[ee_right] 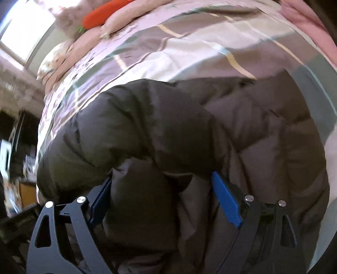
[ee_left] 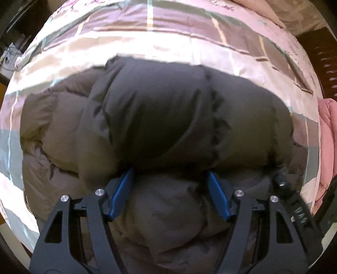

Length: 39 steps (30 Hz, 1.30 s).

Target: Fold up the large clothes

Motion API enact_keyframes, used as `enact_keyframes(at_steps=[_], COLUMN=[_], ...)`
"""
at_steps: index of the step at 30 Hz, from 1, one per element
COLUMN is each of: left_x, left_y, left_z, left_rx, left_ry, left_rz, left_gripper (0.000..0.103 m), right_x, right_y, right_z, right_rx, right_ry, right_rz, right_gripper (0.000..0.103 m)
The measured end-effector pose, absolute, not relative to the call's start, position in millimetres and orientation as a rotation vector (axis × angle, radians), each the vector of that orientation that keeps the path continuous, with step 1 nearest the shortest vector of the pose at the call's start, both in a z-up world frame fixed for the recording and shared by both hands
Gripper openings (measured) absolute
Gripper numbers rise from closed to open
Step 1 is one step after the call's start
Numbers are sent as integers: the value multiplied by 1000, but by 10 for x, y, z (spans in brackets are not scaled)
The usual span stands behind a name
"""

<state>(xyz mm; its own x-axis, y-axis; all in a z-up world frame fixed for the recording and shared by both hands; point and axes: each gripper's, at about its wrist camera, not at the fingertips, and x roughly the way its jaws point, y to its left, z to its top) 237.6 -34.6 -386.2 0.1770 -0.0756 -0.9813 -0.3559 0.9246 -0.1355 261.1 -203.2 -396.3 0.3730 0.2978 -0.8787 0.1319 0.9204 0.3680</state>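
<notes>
Dark puffer jacket [ee_left: 160,118], quilted in fat soft baffles with puckered seams, lies bunched on a bed over a satiny patchwork bedspread [ee_left: 168,40] of mauve, cream and pale green blocks. Left gripper [ee_left: 170,179]: blue-padded jaws spread wide, tips tucked under a rolled fold of the jacket, padding bulging between them (no pinch visible). Right gripper [ee_right: 162,181]: jaws likewise spread wide, pressed into the puffy fabric, one finger partly buried under the fold. Pink quilt [ee_left: 326,130] bunched at the bed's edge. Orange carrot-shaped plush [ee_right: 103,12] rests near the pillows.
</notes>
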Motion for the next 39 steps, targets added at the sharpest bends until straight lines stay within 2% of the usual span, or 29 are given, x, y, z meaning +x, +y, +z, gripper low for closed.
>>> enact_keyframes(at_steps=[2,7,8,11,14,19,23,26,29,36,39], left_x=[2357,2153,2111,2002,1937,1833,1797,1852,1805,1692,1697], left_y=[-304,-317,-340,-448,-409,-437,-751,-1097,-1181,-1227,-1362], left_z=[-3840,-3617,-3605,-3756,-3932,-3594,-3431,-3641,-4138,-3909,-4066], left_rx=[-387,-437,-427,-323,-356,-372,-361,-272,-344,-320,-221], left_ry=[1383,1328,1327,1380,1430,1319,1290,1365,1525,1447,1500], left_rz=[219,173,167,186,200,183,79,37,51,58,72], left_gripper=[71,70,71,74,74,74,83,83,83,83,86], right_x=[2545,2127,2080,2131,2147,1933,2022,2081,2045,1758,1893], right_y=[-2055,-2262,-2308,-2332,-2330,-2719,-2971,-3131,-3265,-3593,-3623], right_z=[-3853,-3413,-3422,-3844,-4166,-3803,-3948,-4179,-4277,-3952,-4096], right_rx=[441,491,496,483,474,557,538,486,509,602,568], right_ry=[1185,1001,1006,1190,1314,1122,1181,1244,1276,1143,1216], right_rz=[113,79,46,1,34,-7,-76,-103,-75,-60,-80], right_gripper=[88,88,88,88,88,88,88,88,88,88,89])
